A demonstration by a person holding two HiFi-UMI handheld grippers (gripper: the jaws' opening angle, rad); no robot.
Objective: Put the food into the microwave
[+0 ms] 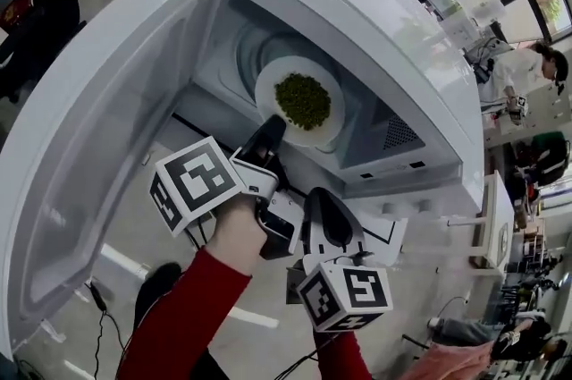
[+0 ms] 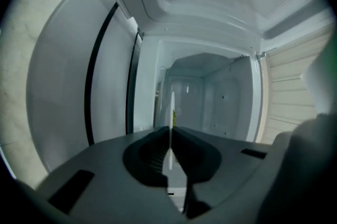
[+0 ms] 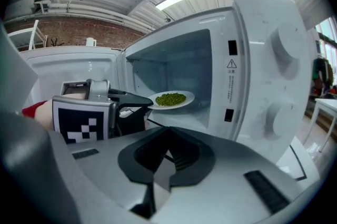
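Observation:
A white plate [image 1: 315, 130] heaped with green peas [image 1: 302, 100] hangs level in the mouth of the open white microwave [image 1: 393, 56]. My left gripper [image 1: 271, 130] is shut on the plate's near rim. In the left gripper view the plate [image 2: 171, 107] shows edge-on between the jaws of the left gripper [image 2: 169, 136], with the microwave's cavity [image 2: 216, 99] behind. My right gripper [image 1: 320, 199] waits lower, in front of the microwave, shut with nothing in it. The right gripper view shows the plate [image 3: 182, 102], the left gripper [image 3: 148, 104] and the right gripper [image 3: 167, 157].
The microwave's door [image 1: 89, 146] stands swung wide open at the left. Two control knobs [image 3: 287, 44] sit on the microwave's right panel. A cable [image 1: 100, 307] trails over the floor below. People and tables [image 1: 527, 83] are off at the far right.

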